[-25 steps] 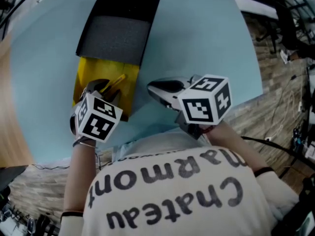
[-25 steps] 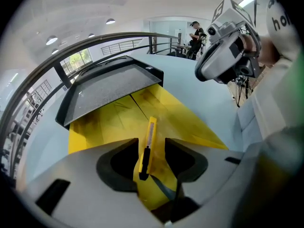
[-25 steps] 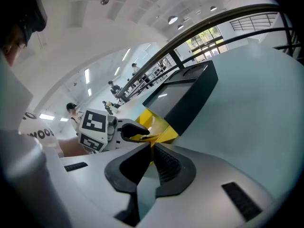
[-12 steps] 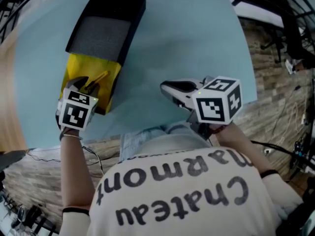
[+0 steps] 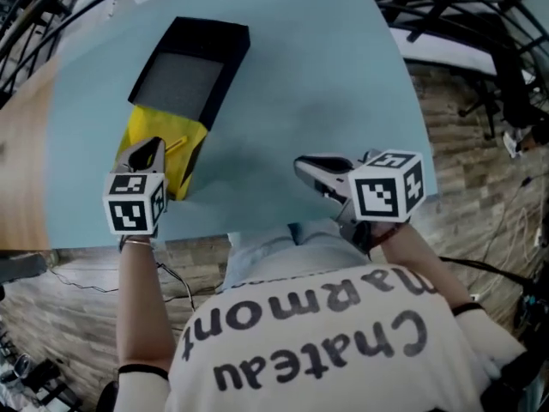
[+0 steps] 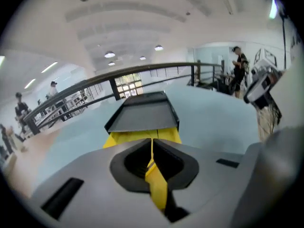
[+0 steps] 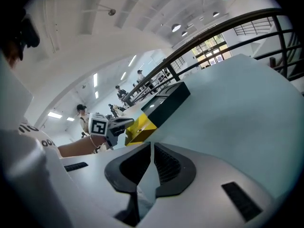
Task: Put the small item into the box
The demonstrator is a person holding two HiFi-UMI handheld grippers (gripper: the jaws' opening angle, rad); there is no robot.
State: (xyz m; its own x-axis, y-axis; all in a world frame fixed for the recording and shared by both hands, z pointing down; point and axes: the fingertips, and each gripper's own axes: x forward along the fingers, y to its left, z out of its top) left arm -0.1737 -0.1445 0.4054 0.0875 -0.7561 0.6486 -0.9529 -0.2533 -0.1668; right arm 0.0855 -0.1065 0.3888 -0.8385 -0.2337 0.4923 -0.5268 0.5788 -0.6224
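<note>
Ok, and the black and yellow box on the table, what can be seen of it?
The box is a long, shallow black rectangle with a dull grey face on top, and it looks like card. It lies flat on the pale blue table, set at an angle, ahead and to the left of the person. A bright yellow part sticks out from its near end. The left gripper, whose jaws have just been closing, is shut on a thin yellow strip of that part. Nothing else touches the box.

The counter is smooth, matt pale blue. The box is matt black, its inner panel grey and felt-like — the yellow tray and yellow strip look like smooth card. The left gripper and right gripper have smooth grey plastic shells and ribbed black jaws.
</note>
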